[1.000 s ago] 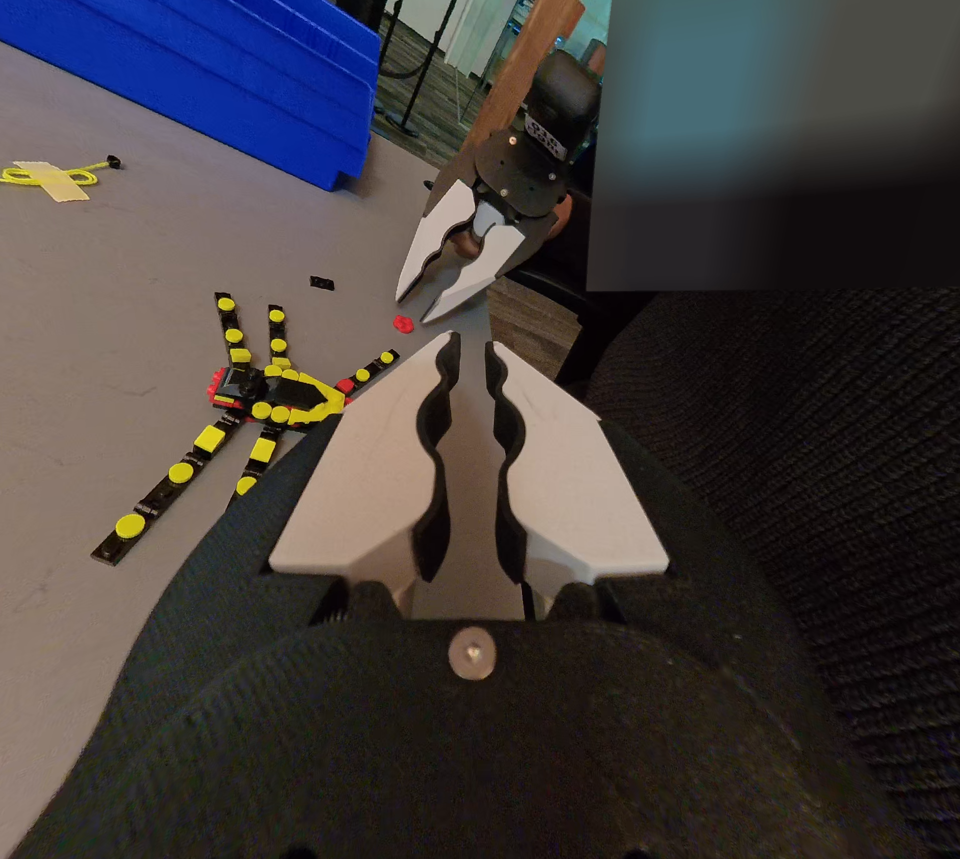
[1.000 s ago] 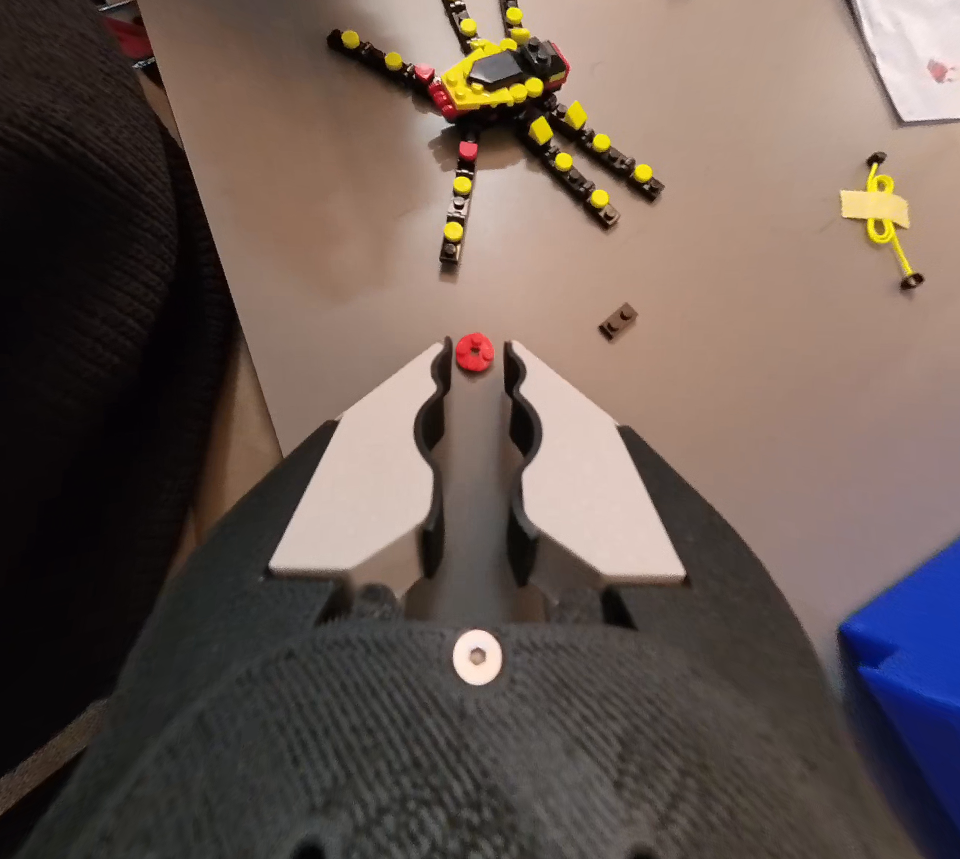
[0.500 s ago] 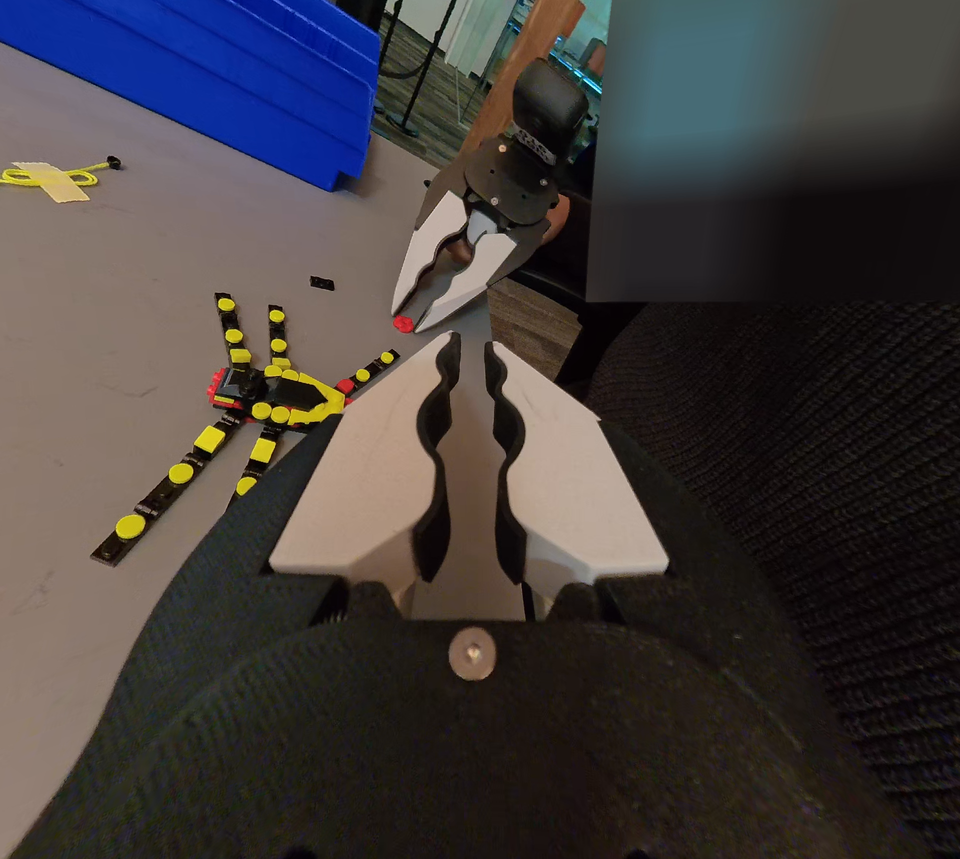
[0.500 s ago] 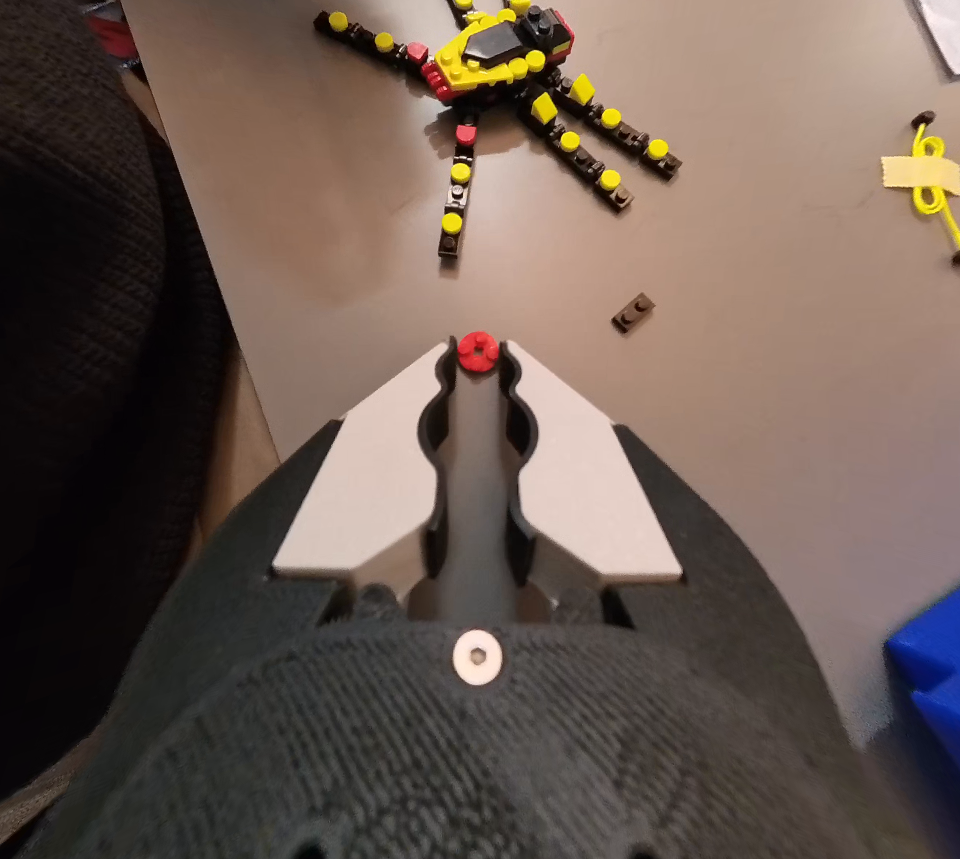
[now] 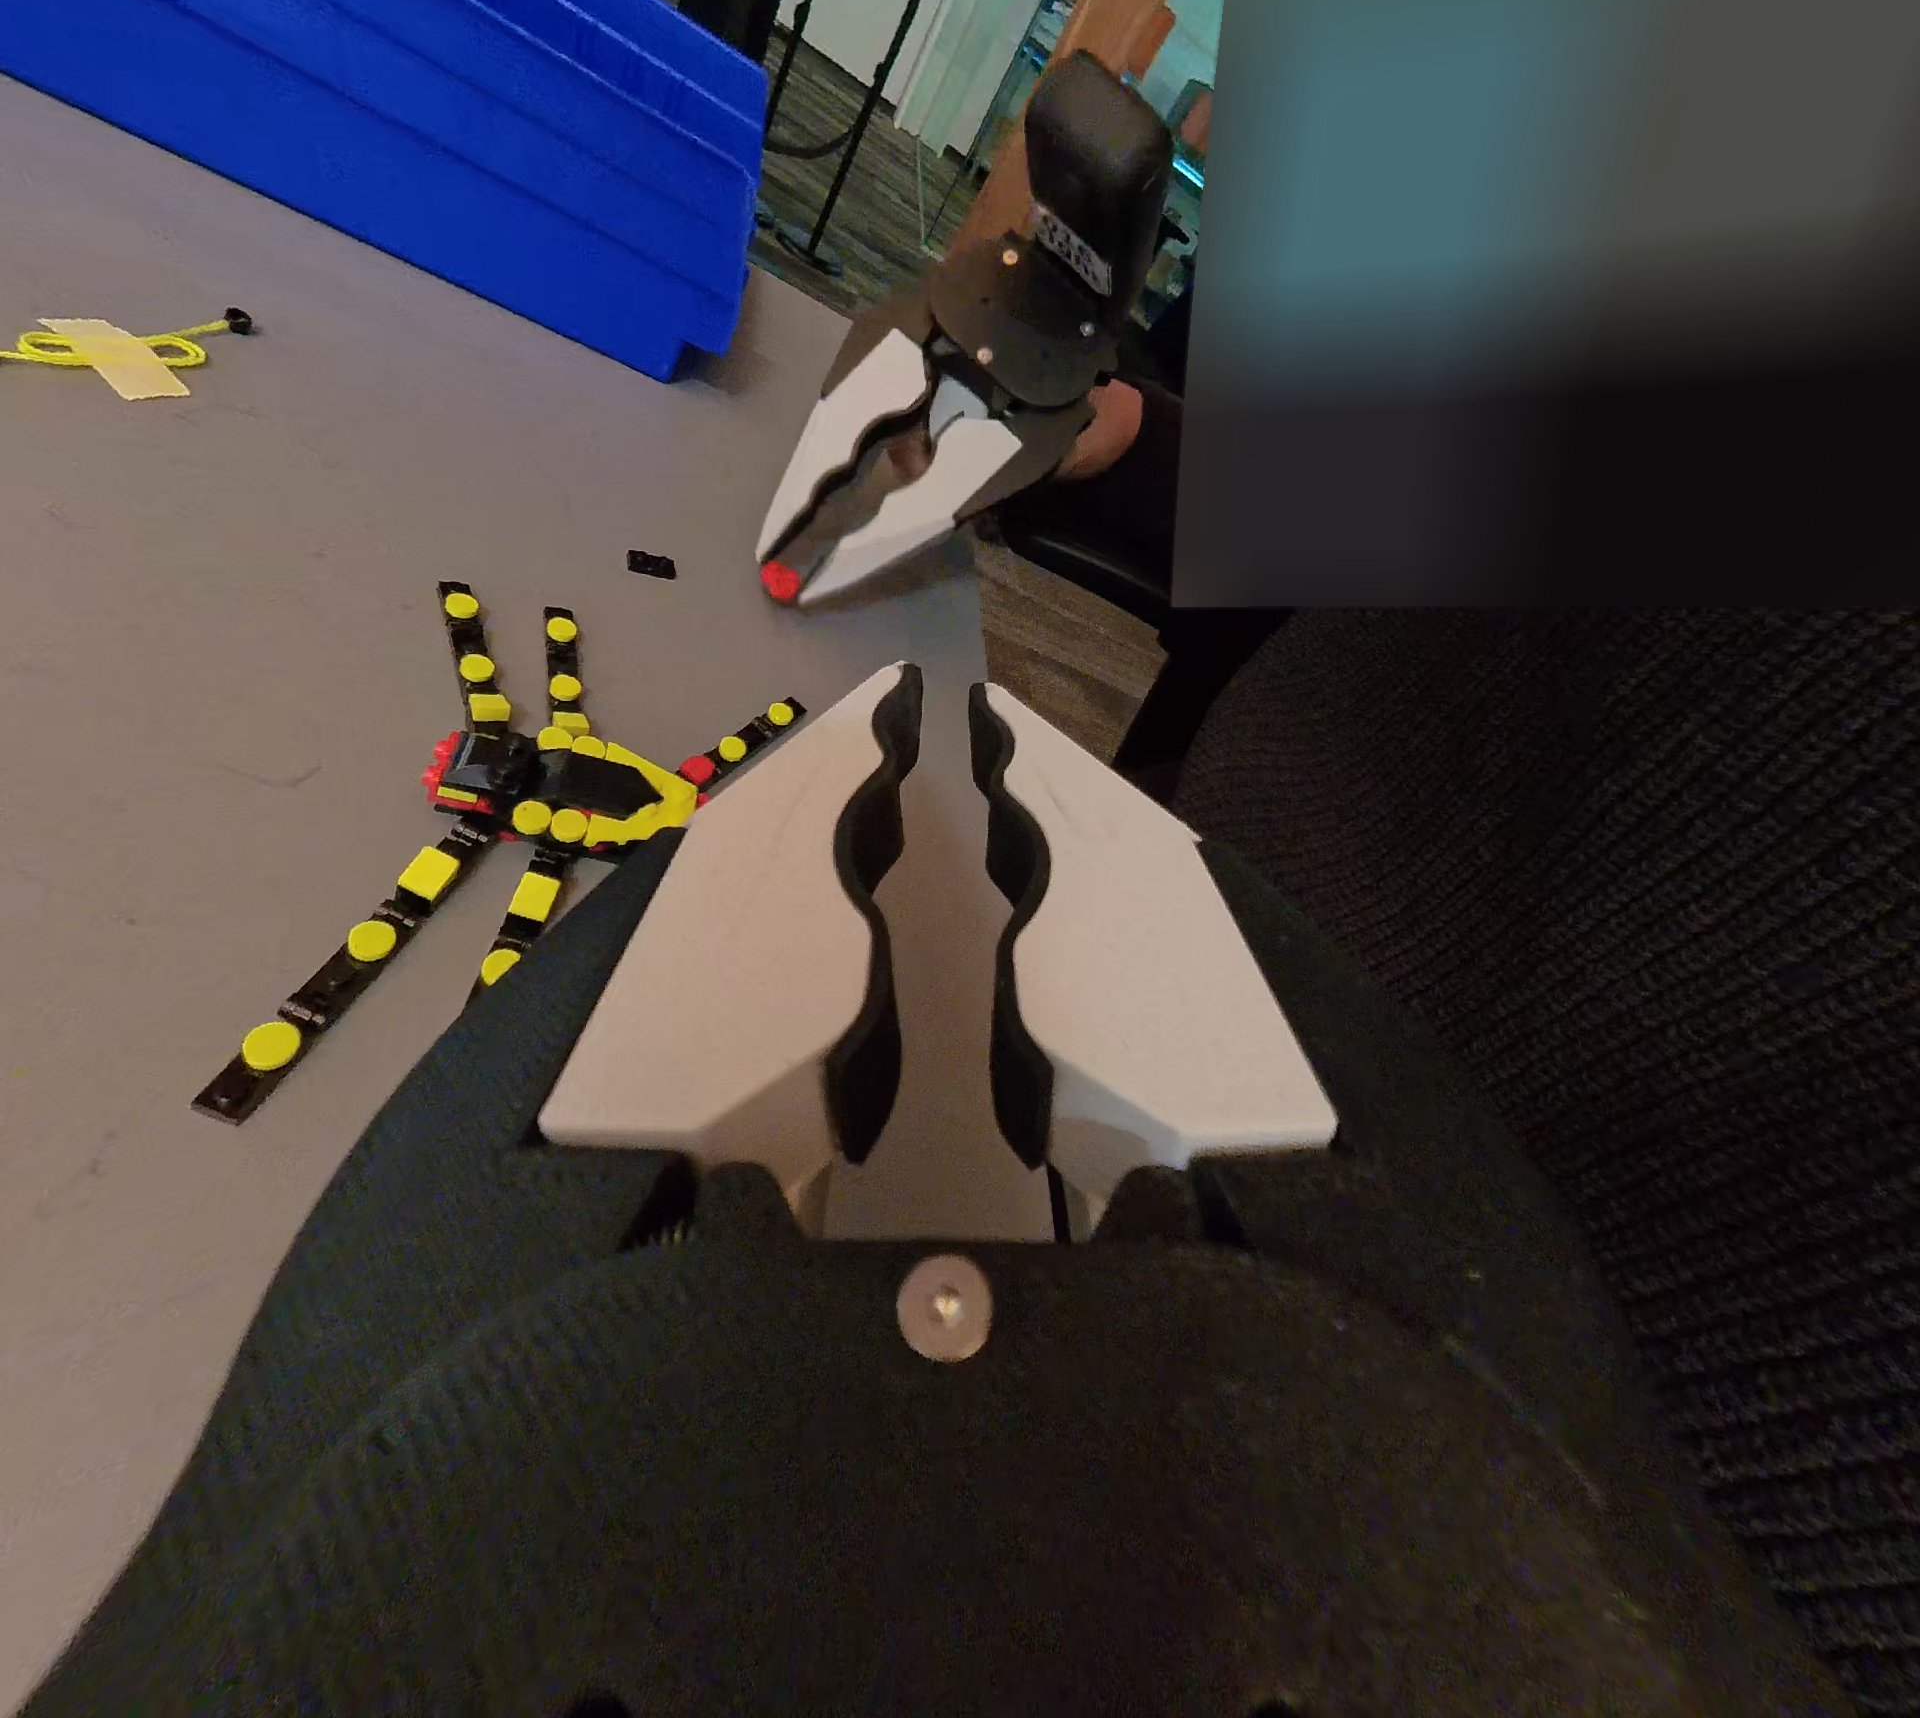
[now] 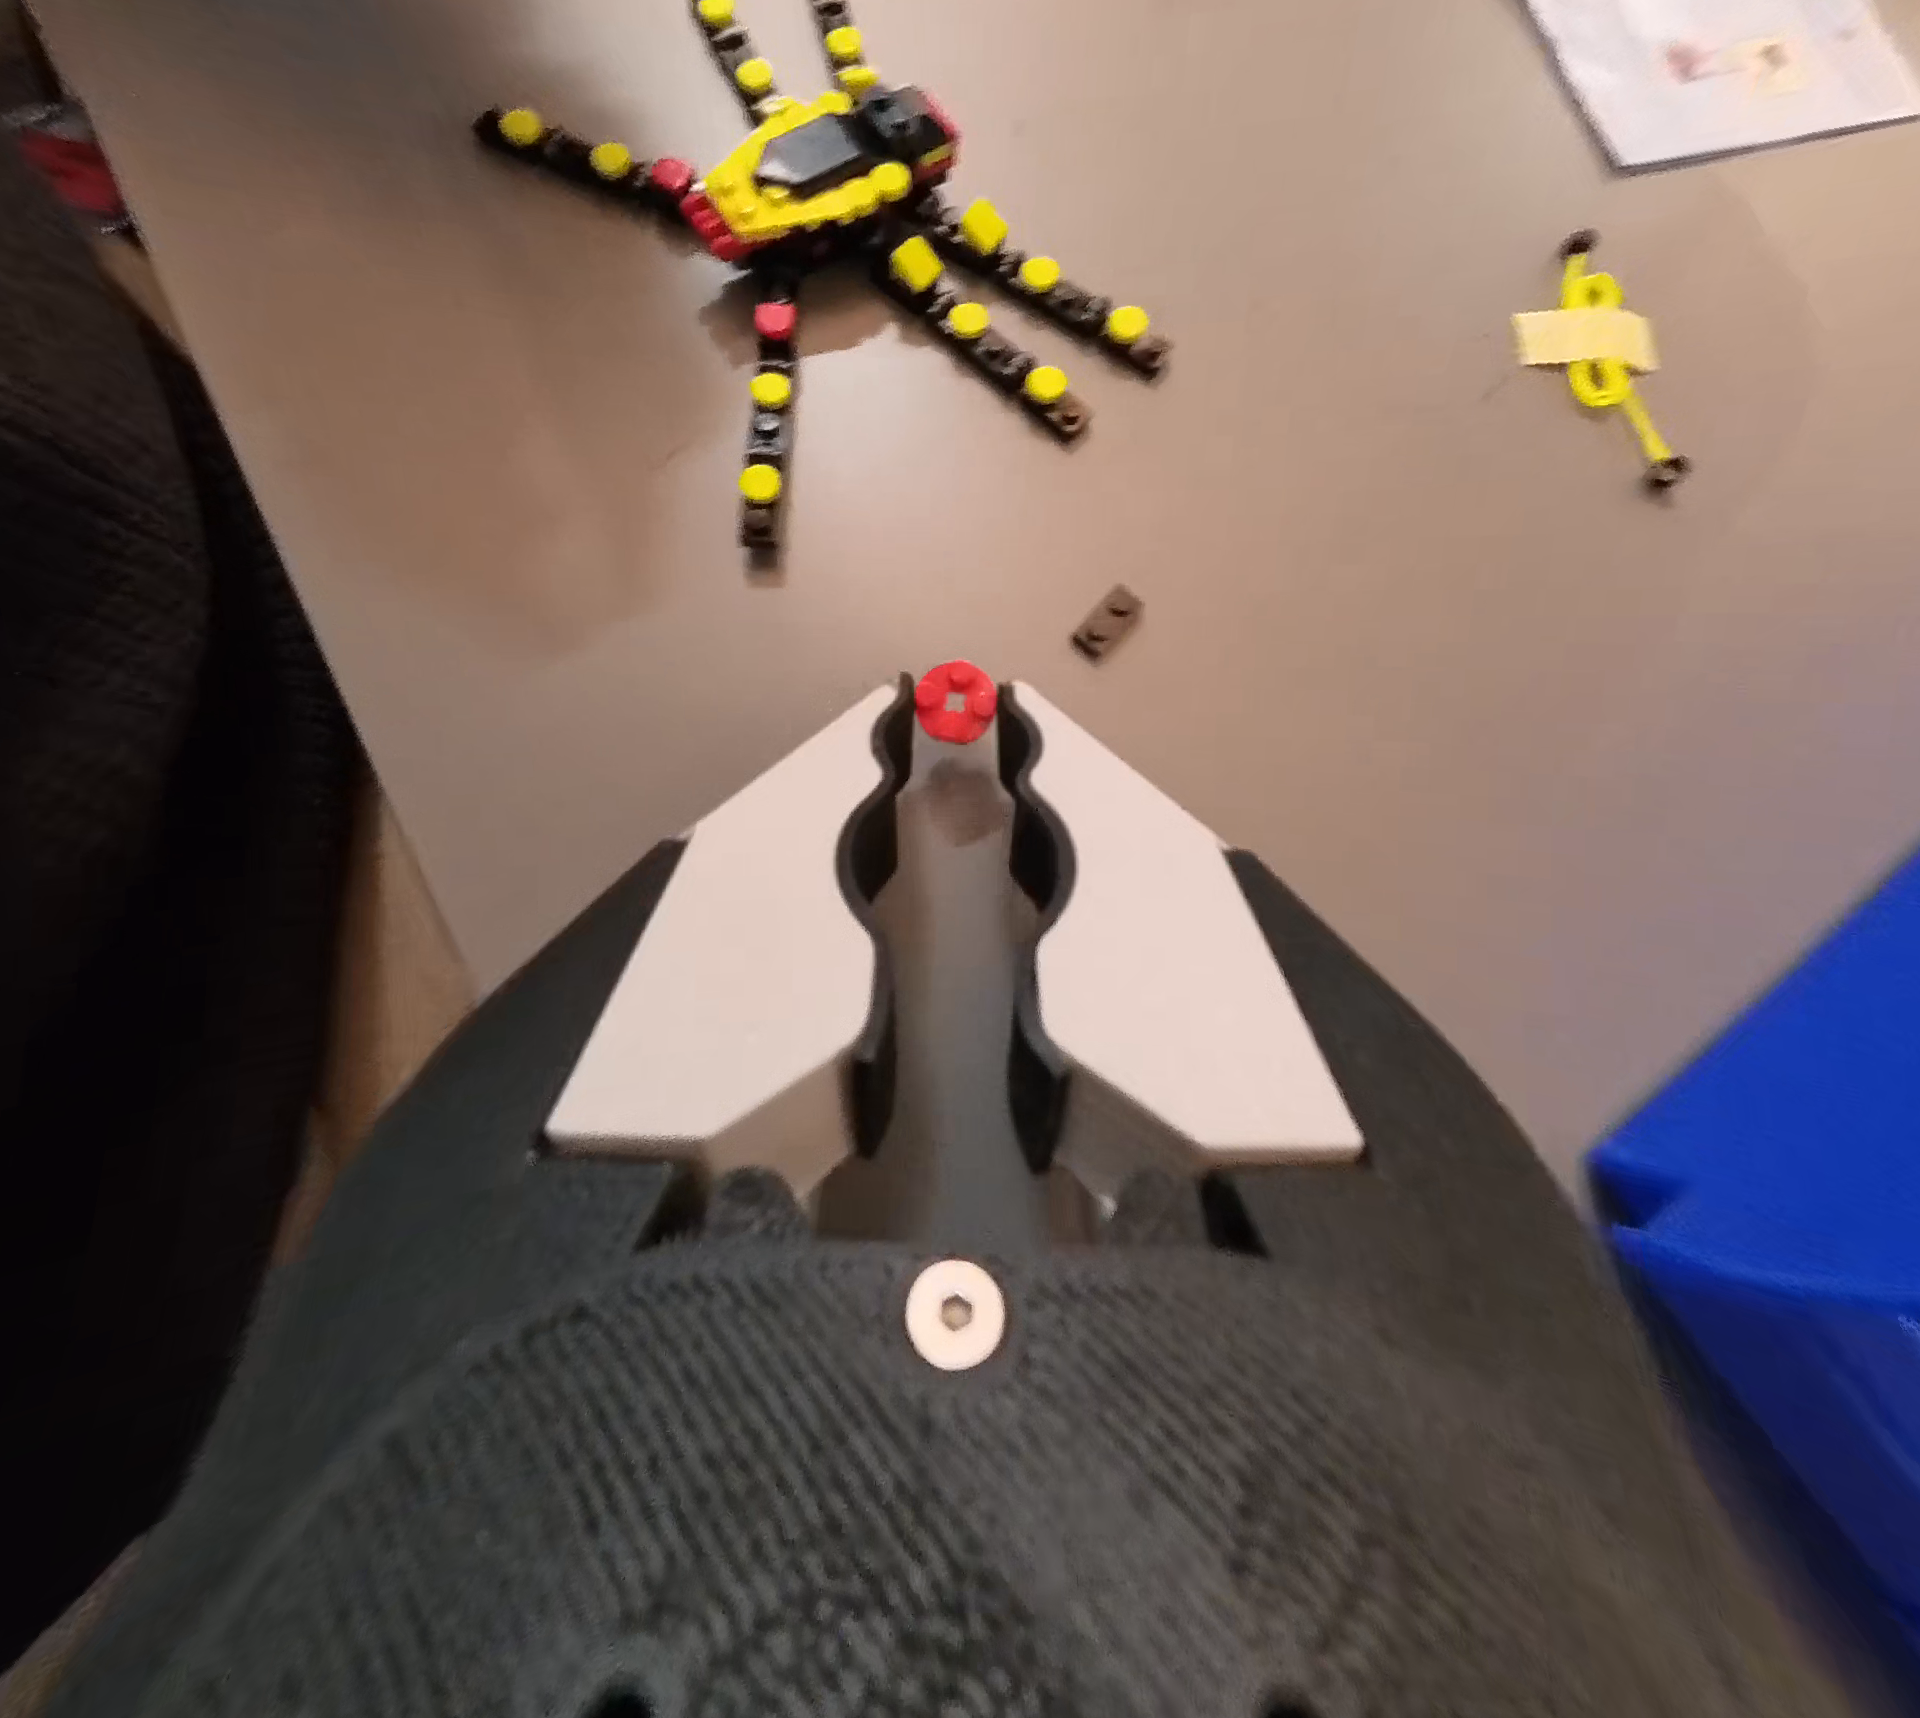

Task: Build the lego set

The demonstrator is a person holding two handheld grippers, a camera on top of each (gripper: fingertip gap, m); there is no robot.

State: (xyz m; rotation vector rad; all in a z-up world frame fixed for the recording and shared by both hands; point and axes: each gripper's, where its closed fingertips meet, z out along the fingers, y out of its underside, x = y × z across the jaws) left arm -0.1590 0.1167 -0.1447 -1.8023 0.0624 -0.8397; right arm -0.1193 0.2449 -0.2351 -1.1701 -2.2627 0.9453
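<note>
Right tongs (image 6: 956, 700) clamped on red round plate (image 6: 956, 702); left tongs (image 5: 943, 694) slightly parted, empty; blue bins (image 5: 395, 58) beyond.

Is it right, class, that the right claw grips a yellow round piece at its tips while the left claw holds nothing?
Not quite: the round piece between the right claw tips is red, as the right wrist view shows. The left claw does hold nothing.

Matt grey worktop (image 6: 1351, 733); glossy plastic spider (image 6: 821, 172); smooth matt tongs (image 6: 956, 702) with a metal screw (image 6: 954, 1313); glossy blue plastic bin (image 5: 364, 58).
</note>
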